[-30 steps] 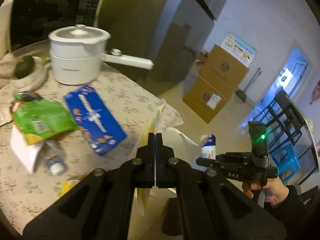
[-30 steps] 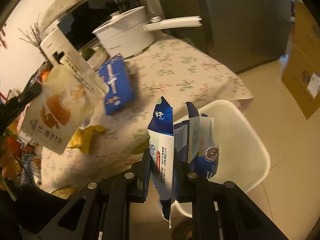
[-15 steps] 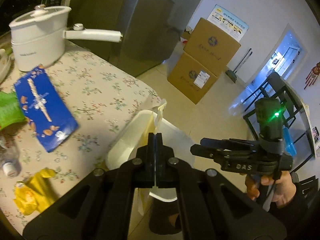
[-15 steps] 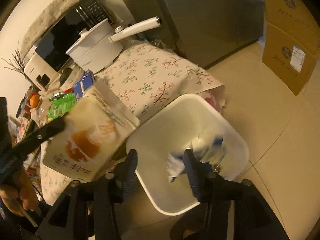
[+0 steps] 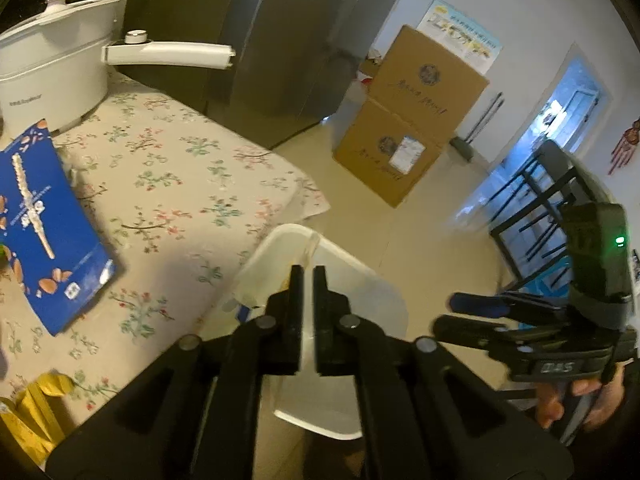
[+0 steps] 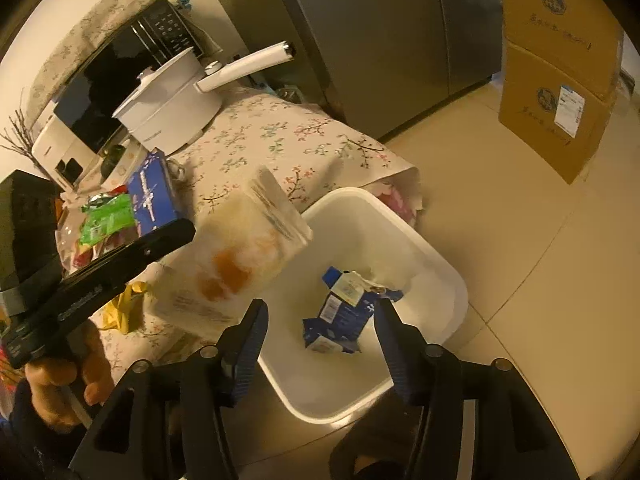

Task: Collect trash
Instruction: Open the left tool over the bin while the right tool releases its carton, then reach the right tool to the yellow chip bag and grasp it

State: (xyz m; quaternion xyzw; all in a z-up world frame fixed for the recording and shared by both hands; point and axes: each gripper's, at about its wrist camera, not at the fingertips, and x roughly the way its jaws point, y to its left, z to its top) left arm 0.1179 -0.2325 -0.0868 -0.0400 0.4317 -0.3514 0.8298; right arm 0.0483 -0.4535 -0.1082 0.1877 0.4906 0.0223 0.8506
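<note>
Right gripper (image 6: 320, 312) spread above bin (image 6: 440, 264), carton (image 6: 340, 316) inside

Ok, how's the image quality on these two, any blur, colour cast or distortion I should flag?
Left wrist view: fisheye bending, dark vignette at the corners, warm dim light on the tablecloth, cool blue doorway blown out, right tool smeared. Right wrist view: same orange cast, the pouch at the left tool motion-blurred, carton in the white bin fairly sharp.

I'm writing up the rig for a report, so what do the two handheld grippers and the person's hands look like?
Both are matte black linkage frames with round silver pivot pins. The right gripper has blue ribbed pads; the left gripper has plain black fingers. Seen from the left wrist, the right gripper's body carries a green LED and white lettering. Bare hands grip the handles, dark sleeve cuffs at the wrists.
</note>
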